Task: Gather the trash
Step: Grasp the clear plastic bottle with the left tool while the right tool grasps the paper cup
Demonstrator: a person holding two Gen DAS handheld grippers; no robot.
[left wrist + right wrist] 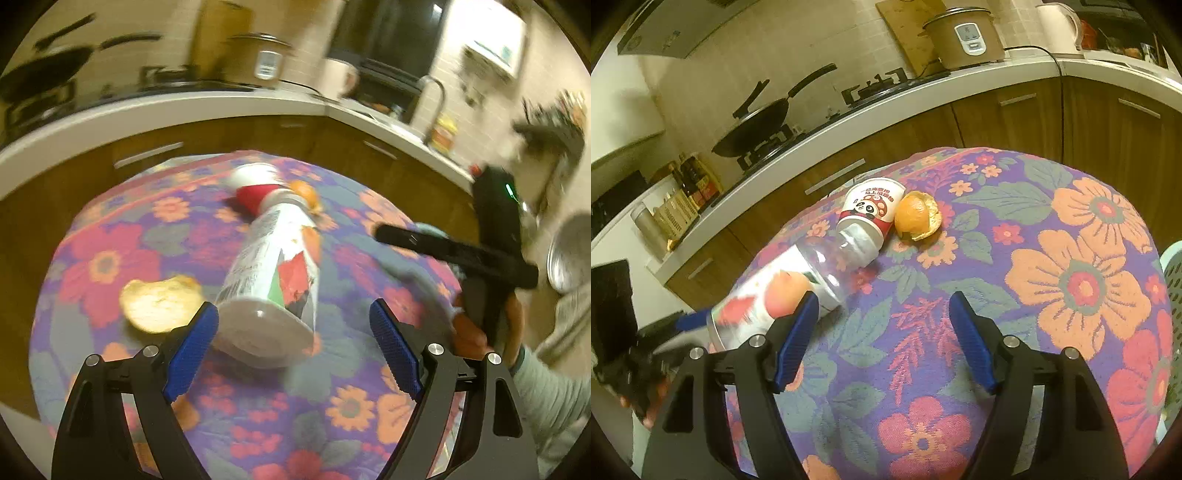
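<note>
Trash lies scattered on a table under a floral cloth (pixel 1052 229) in a kitchen: one clear plastic bottle (pixel 273 258) on its side, one paper cup (pixel 873 205) also on its side at the bottle's neck, and two pieces of orange peel, one (pixel 918 216) just beside the cup, the other (pixel 160 304) near the bottle's base. The left gripper (pixel 293 338) stands wide, its blue pads on either side of the bottle's base but not pressing it; nothing is held. The right gripper (pixel 881 330) is likewise wide and empty, hovering over bare cloth with the bottle just off its left finger. The step in hand appears to be seizing the bottle. To do it well, the left gripper should probably advance until the pads flank the cylindrical body rather than the rim of the base, then close squarely across the width, since a round, light bottle may roll or squirt forward and knock the cup.
</note>
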